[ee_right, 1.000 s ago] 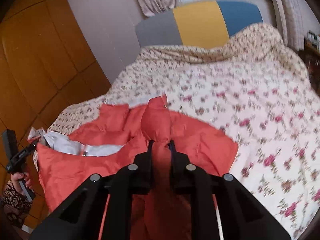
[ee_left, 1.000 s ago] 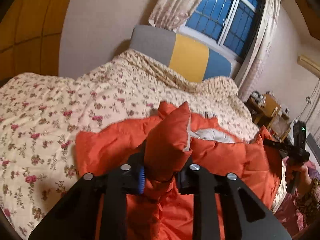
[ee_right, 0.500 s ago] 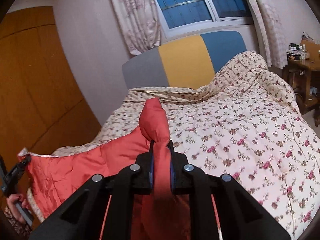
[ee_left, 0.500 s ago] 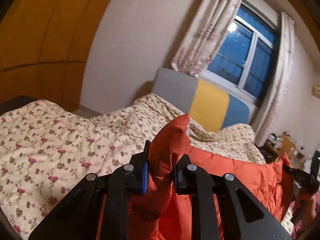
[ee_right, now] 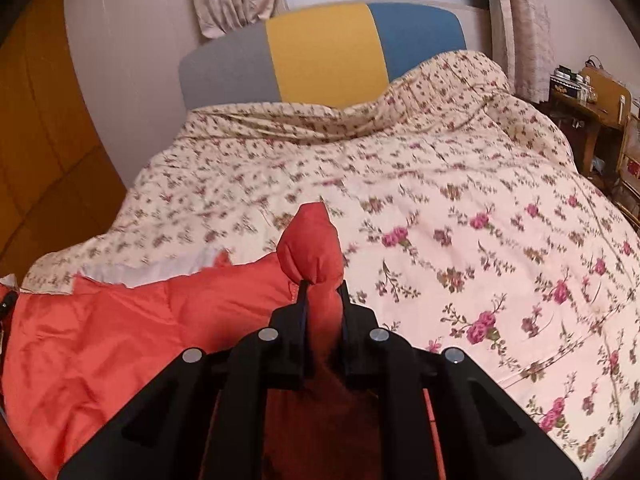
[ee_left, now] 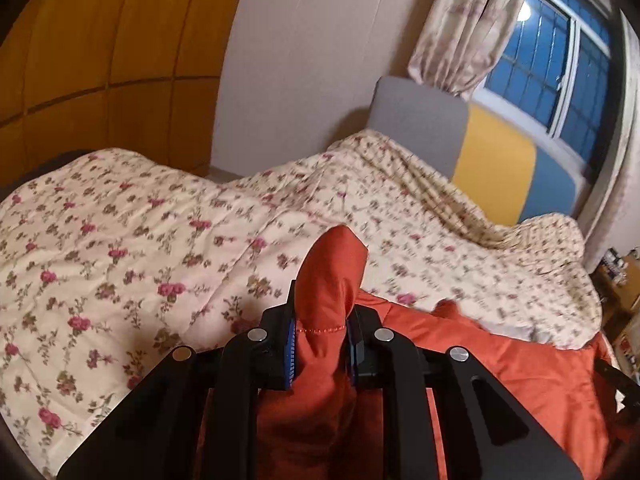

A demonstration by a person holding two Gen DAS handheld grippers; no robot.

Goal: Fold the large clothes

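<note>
A large orange padded jacket [ee_left: 500, 364] hangs between my two grippers above the bed. My left gripper [ee_left: 320, 344] is shut on a bunched corner of it that sticks up past the fingers. My right gripper [ee_right: 322, 300] is shut on another bunched corner, and the jacket [ee_right: 120, 344] spreads out to its left. The jacket's lower part is hidden behind the gripper bodies.
A bed with a cream floral quilt [ee_left: 140, 248] [ee_right: 460, 200] fills both views. A grey, yellow and blue headboard [ee_right: 324, 52] stands at the far end under a window. Wooden wardrobe panels [ee_left: 100, 60] are to the left, a wooden desk [ee_right: 592, 96] to the right.
Both grippers have lifted the jacket off the quilt and raised it, then tipped down and forward a little. The jacket, spread flat a second ago, now hangs stretched between them.
</note>
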